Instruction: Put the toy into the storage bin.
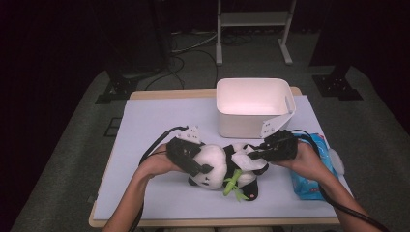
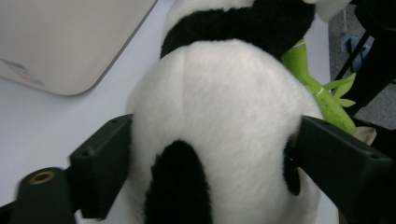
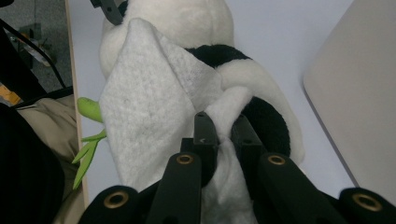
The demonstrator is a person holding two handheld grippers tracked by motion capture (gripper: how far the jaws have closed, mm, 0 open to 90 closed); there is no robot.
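A black-and-white panda plush (image 1: 216, 163) lies on the pale table cover, holding a green bamboo sprig (image 1: 233, 184). My left gripper (image 1: 207, 163) straddles the panda's round white body (image 2: 224, 116). Its jaws stand wide, one on each flank, just at the fur. My right gripper (image 1: 252, 154) is shut on a white wipe (image 3: 149, 102), pinching a fold of it between the fingertips (image 3: 223, 123). The wipe (image 1: 247, 162) is draped over the panda's upper half. The bamboo (image 2: 322, 93) pokes out on the plush's near side.
A white plastic bin (image 1: 246, 123) stands just behind the panda, close to both grippers. A blue pack of wipes (image 1: 314, 169) lies at the right under the right forearm. The table cover (image 1: 159, 116) spreads out to the left. The table's front edge is close below.
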